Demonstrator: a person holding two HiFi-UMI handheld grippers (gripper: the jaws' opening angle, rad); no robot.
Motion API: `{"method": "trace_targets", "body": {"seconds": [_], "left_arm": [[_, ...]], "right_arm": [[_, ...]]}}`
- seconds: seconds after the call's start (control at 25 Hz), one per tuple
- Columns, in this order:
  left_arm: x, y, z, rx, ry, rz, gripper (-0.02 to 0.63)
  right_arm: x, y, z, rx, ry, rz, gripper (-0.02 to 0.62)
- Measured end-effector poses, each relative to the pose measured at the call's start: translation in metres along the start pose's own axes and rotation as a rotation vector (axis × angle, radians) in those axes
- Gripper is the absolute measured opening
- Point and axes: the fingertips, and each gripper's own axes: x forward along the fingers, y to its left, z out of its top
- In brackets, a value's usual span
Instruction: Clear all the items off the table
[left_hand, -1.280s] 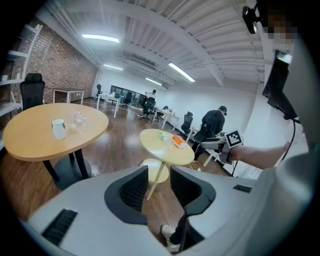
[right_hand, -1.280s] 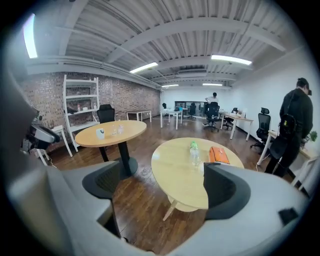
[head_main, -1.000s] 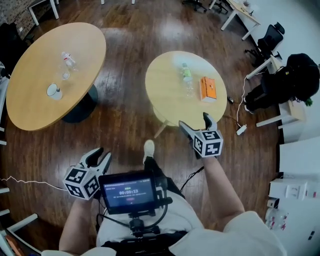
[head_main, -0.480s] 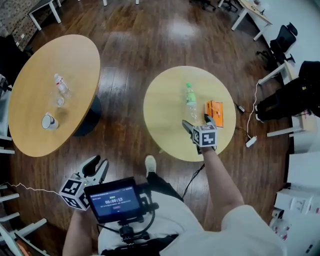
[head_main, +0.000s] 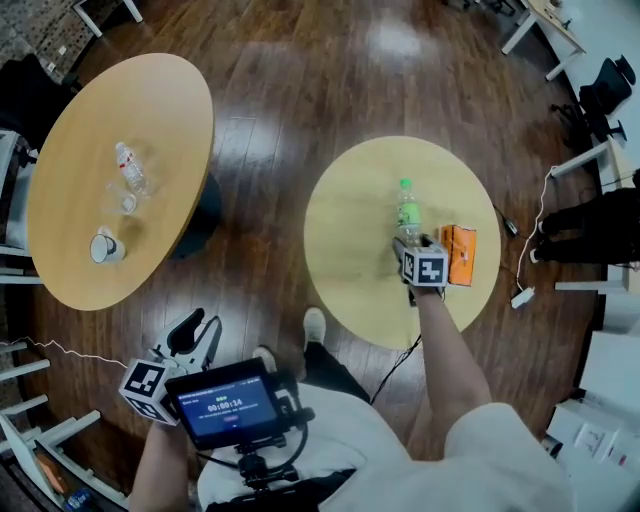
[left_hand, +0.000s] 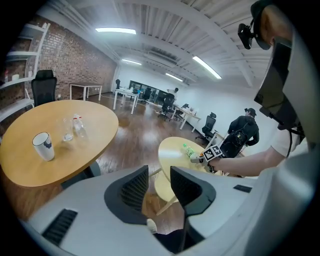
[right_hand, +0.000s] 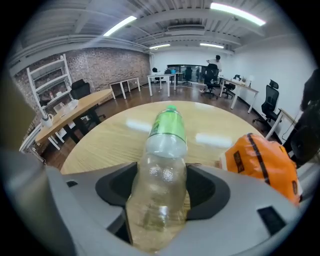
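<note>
now, right claw (head_main: 412, 243) down-tilted, just clamping bottle (head_main: 408, 212)

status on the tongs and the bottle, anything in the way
Right tongs just closed, shut on bottle, on the table. Left tongs open, empty, off to the side. Orange pack beside bottle, not blocking.

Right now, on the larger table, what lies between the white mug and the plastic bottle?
A clear glass, between mug and bottle; both the head view and the left gripper view show it.
</note>
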Motion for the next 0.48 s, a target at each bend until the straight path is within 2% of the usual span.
{"method": "trace_targets", "body": {"seconds": [0.16,0.24,0.32,0.48], "left_arm": [[0.009,-0.003,0.005,-0.024,-0.001,-0.025,0.135],[0.007,0.007,0.008,-0.035,-0.014,-0.026,0.135],[0.000,0.023,0.011,-0.048,-0.035,-0.005,0.135],[-0.017,0.059,0.013,-0.074,-0.069,0.013,0.135]], "right_arm": [[-0.037,-0.023,0.006,0.051,-0.047,-0.054,0.296],[-0.047,-0.013,0.014,0.038,-0.084,-0.055,0.295],[-0.057,0.022,0.040,-0.030,-0.126,-0.015,0.295],[-0.072,0.130,0.077,-0.210,-0.168,0.138,0.295]]}}
